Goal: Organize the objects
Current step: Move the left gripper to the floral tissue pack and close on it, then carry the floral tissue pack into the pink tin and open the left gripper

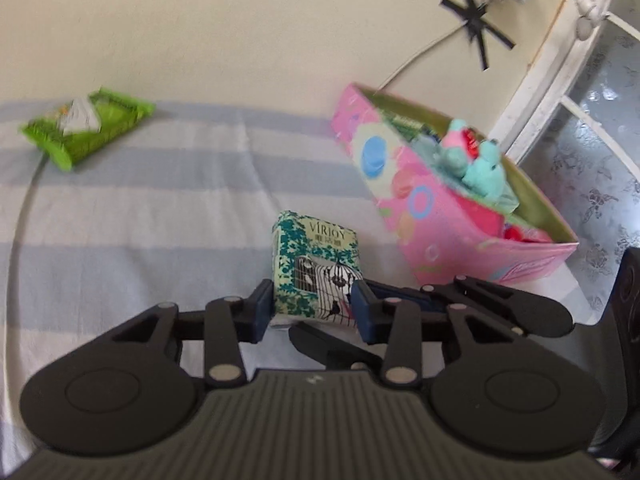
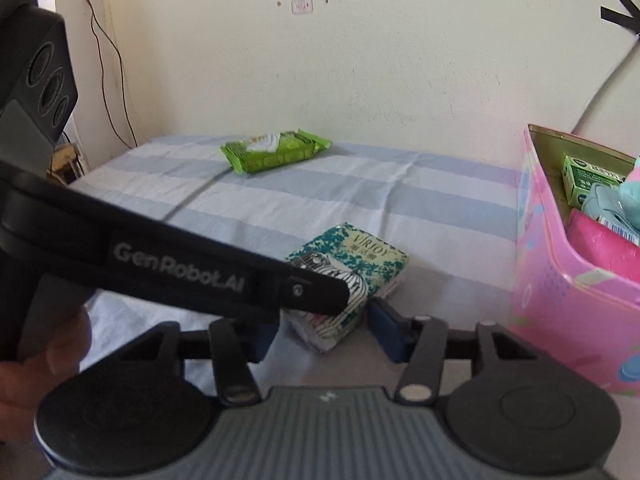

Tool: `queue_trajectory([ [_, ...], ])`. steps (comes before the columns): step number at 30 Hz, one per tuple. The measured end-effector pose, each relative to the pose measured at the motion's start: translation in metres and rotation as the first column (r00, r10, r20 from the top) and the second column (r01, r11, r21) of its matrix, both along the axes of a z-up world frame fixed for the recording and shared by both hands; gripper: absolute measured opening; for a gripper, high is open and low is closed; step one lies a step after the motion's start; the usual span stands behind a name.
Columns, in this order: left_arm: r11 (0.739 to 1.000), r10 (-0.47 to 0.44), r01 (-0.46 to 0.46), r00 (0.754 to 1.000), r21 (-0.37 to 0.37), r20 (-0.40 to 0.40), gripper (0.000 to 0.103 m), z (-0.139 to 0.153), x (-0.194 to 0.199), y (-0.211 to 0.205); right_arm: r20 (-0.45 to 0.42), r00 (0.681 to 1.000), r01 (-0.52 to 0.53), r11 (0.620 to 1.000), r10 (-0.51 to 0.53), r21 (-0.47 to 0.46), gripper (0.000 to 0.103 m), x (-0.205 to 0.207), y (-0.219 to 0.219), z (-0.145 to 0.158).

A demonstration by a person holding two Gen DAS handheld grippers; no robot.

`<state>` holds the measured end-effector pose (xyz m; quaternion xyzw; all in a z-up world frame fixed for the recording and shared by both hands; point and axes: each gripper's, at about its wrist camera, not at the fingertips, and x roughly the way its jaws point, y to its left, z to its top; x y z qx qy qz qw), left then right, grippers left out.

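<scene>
A teal-and-white Virjoy tissue pack (image 1: 316,268) rests on the striped cloth. My left gripper (image 1: 310,308) has its blue pads against both sides of the pack and is shut on it. In the right wrist view the same pack (image 2: 348,284) lies between the wide-apart fingers of my right gripper (image 2: 324,336), which is open and not touching it. The left gripper's black arm (image 2: 180,268) crosses in front of the pack. A green wipes packet (image 1: 86,126) lies far left; it also shows in the right wrist view (image 2: 276,150).
A pink patterned box (image 1: 440,208) stands at the right, holding plush toys, a green carton (image 2: 588,180) and pink items. A wall is close behind. A window frame (image 1: 560,80) is at the far right. The bed's left edge drops off near cables.
</scene>
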<state>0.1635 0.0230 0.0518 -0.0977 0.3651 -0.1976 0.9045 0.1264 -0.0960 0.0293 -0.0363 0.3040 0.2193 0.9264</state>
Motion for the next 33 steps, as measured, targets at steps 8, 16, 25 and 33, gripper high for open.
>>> queue_trajectory([
  [8, 0.988, -0.139, 0.147, 0.978, -0.042, 0.154, 0.044, 0.055, 0.02, -0.069, 0.215, 0.968, 0.129, 0.992, -0.127, 0.009, 0.049, -0.011, -0.066, 0.055],
  [16, 0.989, -0.146, 0.147, 0.983, -0.003, 0.113, 0.047, 0.041, 0.084, -0.136, 0.048, 0.973, 0.224, 0.973, -0.227, 0.056, 0.049, 0.061, -0.138, 0.054],
  [25, 0.997, -0.061, 0.054, 0.991, 0.058, 0.122, 0.063, 0.032, 0.102, -0.144, 0.05, 0.962, 0.266, 0.963, -0.269, 0.053, 0.059, 0.096, -0.149, 0.036],
  [33, 0.998, 0.004, -0.016, 0.984, 0.066, 0.176, 0.071, 0.044, 0.076, -0.13, 0.066, 0.946, 0.303, 0.938, -0.318, 0.17, 0.059, 0.044, -0.17, 0.039],
])
